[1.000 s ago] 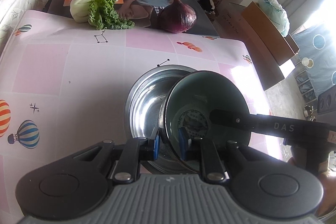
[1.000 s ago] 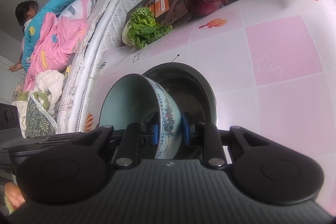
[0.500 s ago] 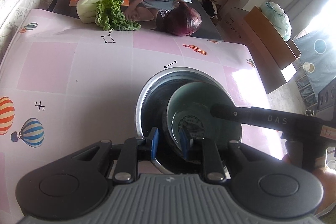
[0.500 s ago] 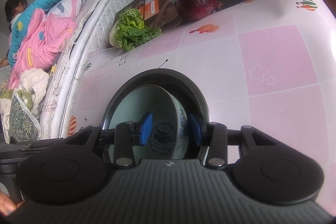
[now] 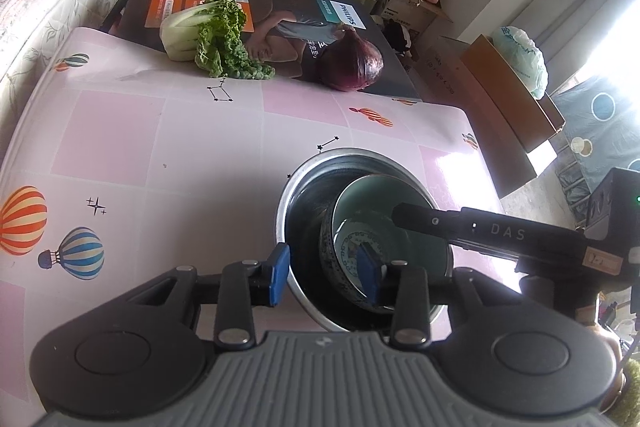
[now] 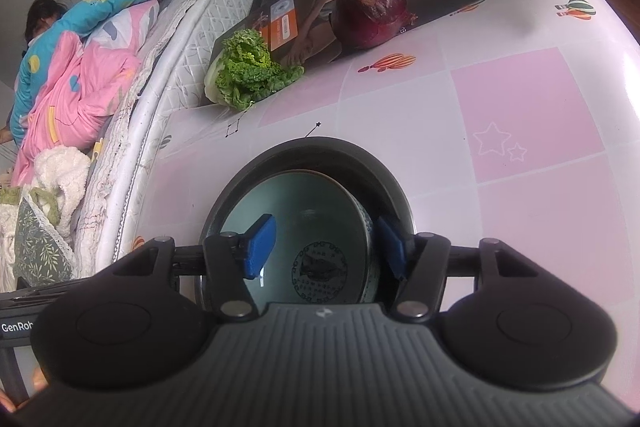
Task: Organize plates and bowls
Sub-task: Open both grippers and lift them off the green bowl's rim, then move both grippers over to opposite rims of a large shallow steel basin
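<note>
A pale green ceramic bowl (image 5: 400, 223) with a blue patterned outside sits nested inside a larger steel bowl (image 5: 304, 195) on the pink table. My left gripper (image 5: 324, 273) is open, its jaws straddling the near rims of both bowls. My right gripper (image 6: 326, 245) is open too, one pad inside the ceramic bowl (image 6: 304, 215) and one outside its wall, within the steel bowl (image 6: 384, 167). The right gripper's finger (image 5: 460, 227) reaches over the bowls in the left wrist view.
A leafy cabbage (image 5: 208, 35) and a red onion (image 5: 352, 65) lie at the table's far edge against a flat Philips box (image 5: 280, 23). A mattress with bedding (image 6: 80, 75) runs along one side. Cardboard boxes (image 5: 512, 91) stand beyond the table's corner.
The ceramic bowl went from tilted in the grip to lying flat inside the steel bowl. Both grippers let go and opened wide.
</note>
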A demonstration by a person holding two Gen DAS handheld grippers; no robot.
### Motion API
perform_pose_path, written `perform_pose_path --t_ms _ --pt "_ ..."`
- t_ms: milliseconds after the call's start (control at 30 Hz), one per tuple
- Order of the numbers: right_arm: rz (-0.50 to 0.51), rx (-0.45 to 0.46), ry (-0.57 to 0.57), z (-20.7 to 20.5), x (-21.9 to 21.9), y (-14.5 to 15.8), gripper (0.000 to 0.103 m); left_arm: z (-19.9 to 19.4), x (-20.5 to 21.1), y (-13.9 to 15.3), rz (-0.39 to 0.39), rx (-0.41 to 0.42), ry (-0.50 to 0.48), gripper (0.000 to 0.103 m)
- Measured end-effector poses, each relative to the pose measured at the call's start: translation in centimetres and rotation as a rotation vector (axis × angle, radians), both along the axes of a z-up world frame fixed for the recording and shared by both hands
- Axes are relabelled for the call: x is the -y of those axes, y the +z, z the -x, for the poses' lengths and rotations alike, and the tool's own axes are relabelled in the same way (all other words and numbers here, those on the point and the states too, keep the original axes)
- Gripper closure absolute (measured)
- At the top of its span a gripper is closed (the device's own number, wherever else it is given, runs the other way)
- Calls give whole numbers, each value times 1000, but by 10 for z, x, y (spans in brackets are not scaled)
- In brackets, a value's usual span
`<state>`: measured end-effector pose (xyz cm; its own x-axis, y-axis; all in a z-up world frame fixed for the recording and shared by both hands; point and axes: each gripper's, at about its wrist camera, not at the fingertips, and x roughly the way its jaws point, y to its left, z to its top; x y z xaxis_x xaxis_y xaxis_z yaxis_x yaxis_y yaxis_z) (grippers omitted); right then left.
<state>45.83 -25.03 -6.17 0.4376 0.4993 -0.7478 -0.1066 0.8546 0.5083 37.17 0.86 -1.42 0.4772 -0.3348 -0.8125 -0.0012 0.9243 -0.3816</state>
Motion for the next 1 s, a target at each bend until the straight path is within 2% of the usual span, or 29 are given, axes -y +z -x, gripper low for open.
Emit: perform_pose_path --t_ms 167,267,367,567,733,1000 --pt "-9 11 -1 -3 -5 -2 46 2 -7 1 6 3 11 64" --pt "-3 42 -9 -1 -4 2 47 3 -10 3 7 10 18 60" --pt "-19 89 -14 6 3 14 45 6 -14 6 13 9 29 51" --pt "-55 160 -25 30 19 45 42 21 -18 18 28 23 38 47" --pt "-99 221 -21 75 39 78 35 47 -19 38 14 57 18 43" --pt "-33 316 -32 190 75 119 25 130 -16 78 -95 179 -52 29"
